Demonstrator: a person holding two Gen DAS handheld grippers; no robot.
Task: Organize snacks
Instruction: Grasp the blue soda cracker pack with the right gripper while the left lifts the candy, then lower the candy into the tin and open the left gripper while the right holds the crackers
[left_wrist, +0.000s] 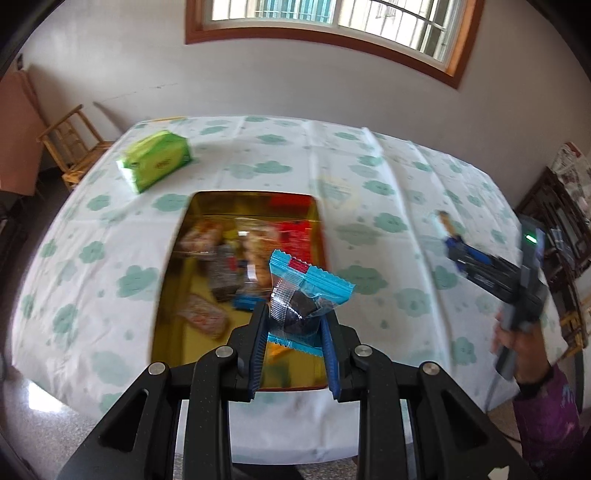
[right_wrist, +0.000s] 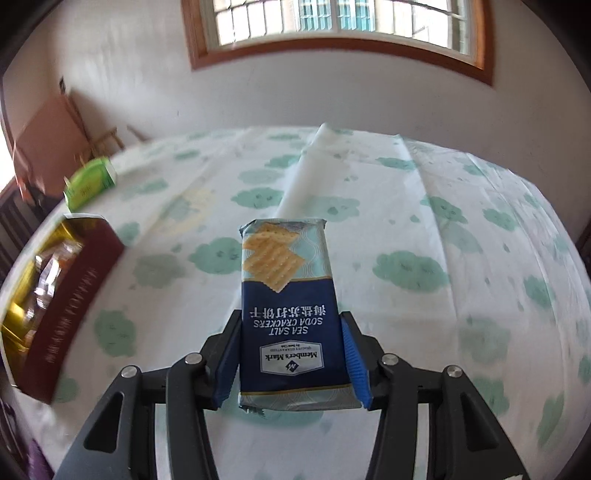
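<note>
My left gripper is shut on a light blue snack packet with a dark round biscuit inside. It hangs over the near right part of an open gold tin that holds several wrapped snacks. My right gripper is shut on a dark blue pack of sea salt soda crackers, one pad against each long side, a little above the tablecloth. The left wrist view shows that right gripper at the far right, blurred, with the cracker pack's tip sticking out. In the right wrist view the tin lies at the left, its outer wall dark red.
A green tissue pack lies at the table's far left corner, behind the tin. The cloud-patterned tablecloth has a raised fold running to the back. A wooden chair stands off the left edge. A hand in a purple sleeve holds the right gripper.
</note>
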